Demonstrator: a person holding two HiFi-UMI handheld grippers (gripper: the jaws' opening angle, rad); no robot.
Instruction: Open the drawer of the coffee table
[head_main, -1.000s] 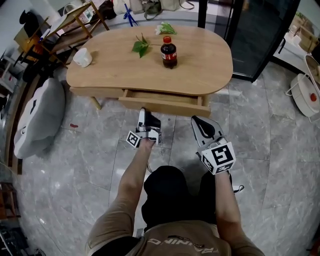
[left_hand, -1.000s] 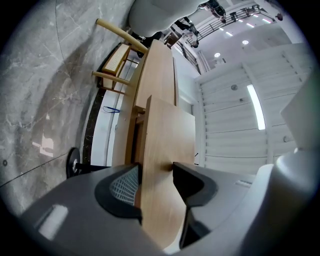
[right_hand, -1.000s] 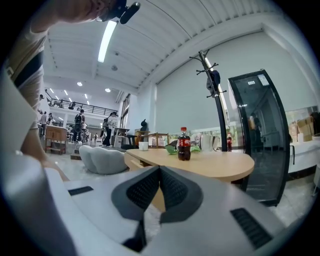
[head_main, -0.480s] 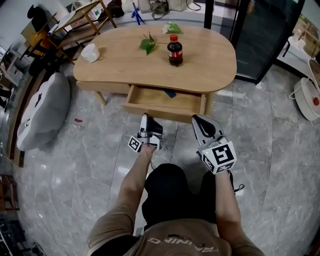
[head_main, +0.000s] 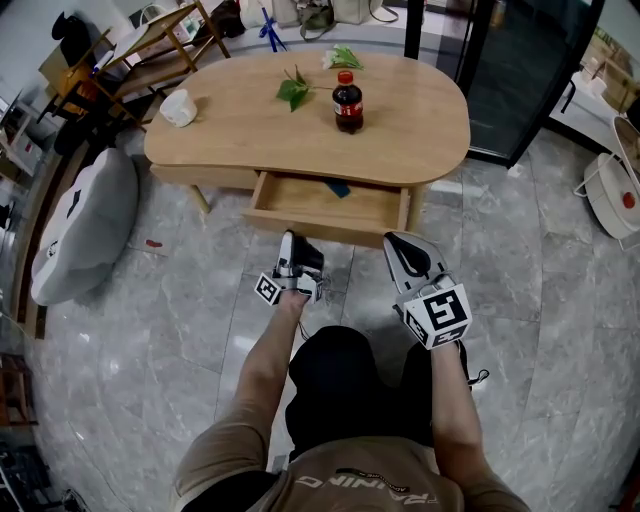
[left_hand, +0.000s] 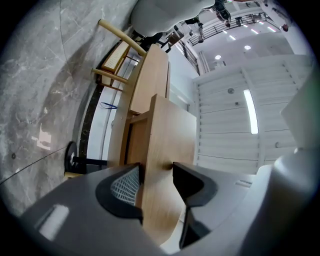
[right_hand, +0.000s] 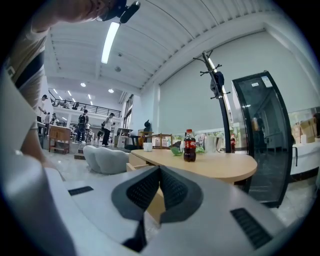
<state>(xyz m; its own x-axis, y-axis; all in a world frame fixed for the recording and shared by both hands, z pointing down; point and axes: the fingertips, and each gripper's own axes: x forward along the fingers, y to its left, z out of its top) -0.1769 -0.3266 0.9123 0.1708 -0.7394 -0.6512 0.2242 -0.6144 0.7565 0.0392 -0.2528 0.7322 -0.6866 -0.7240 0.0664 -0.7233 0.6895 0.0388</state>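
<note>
L gripper (head_main: 291, 238) fingers clamped on front of drawer (head_main: 325, 222); drawer stands open under tabletop (head_main: 250, 130). R gripper (head_main: 394, 241) fingers together, empty, just beside drawer.

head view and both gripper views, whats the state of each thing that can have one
drawer, pulled partly open
left gripper, shut on the drawer's front panel
right gripper, shut, nothing between its jaws
cola bottle, upright, cap on
white cup, upright on the coffee table
</note>
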